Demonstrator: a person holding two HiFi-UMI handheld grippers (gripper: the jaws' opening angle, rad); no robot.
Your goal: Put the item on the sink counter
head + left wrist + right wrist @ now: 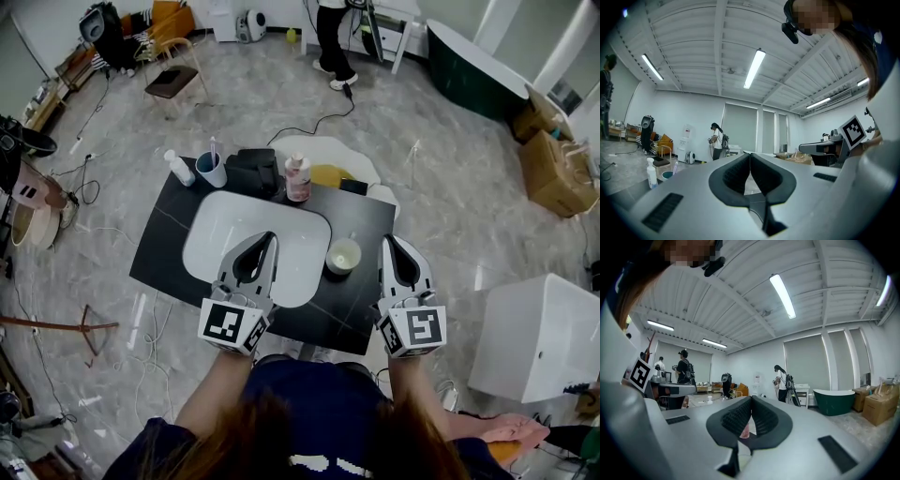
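Left gripper (270, 238) and right gripper (388, 242) are both pressed together, empty. Cream cup (344, 255) sits mouth-up on the worktop (352, 309) between them, right beside the basin (225, 230). Pink bottle (297, 177) and black pouch (253, 172) stand further back.

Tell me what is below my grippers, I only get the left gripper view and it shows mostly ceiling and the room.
Observer: In the head view the left gripper hangs above a white sink basin set in a black counter.
Operator: Anything on the counter near the other gripper?
Observer: A small white cup stands by the basin's right edge, between the two grippers and closer to the right gripper.
Operator: Is the right gripper carrying something?
Observer: No. The right gripper view shows its jaws together with nothing between them. A pink bottle stands at the counter's back edge, beyond them.
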